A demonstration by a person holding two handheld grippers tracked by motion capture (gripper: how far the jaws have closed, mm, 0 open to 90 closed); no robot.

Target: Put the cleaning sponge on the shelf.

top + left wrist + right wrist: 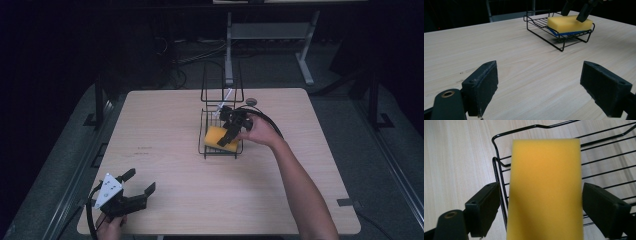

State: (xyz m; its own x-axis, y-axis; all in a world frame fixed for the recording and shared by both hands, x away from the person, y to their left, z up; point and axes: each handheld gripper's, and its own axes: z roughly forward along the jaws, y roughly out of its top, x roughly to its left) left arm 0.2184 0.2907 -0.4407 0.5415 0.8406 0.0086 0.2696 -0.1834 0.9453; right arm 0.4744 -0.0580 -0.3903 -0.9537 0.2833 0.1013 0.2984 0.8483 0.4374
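Room: pretty dark all around, with metal frame legs and some cables on the floor past the far edge of the table.

Table (165, 165): light wood top, mostly bare.

Wire rack (220, 148): black wire thing sitting a bit right of the table's middle, toward the far side. It has a low tray part at the front and a taller upright frame at the back. In the left gripper view you can see the tray (541, 23) stands up off the table on thin wire feet.

Sponge (219, 137): yellow block lying in the tray part of the rack, and it looks like it sits a little tilted on the wires. From the left gripper view it has a blue layer underneath (564, 33). In the right gripper view the sponge (545, 187) runs lengthwise straight between the jaws.

Right gripper (231, 134): held by the right hand (260, 131), reaching down into the rack over the sponge. Jaws are spread apart, one on each long side of the sponge. Left one shows a sliver of gap; can't tell if the right one touches. Not squeezing it, anyway.

Left gripper (139, 183): near the front left corner of the table, well away from the rack, held by the left hand (111, 227). Jaws wide apart with nothing between them, just bare tabletop below, pointing toward the rack.
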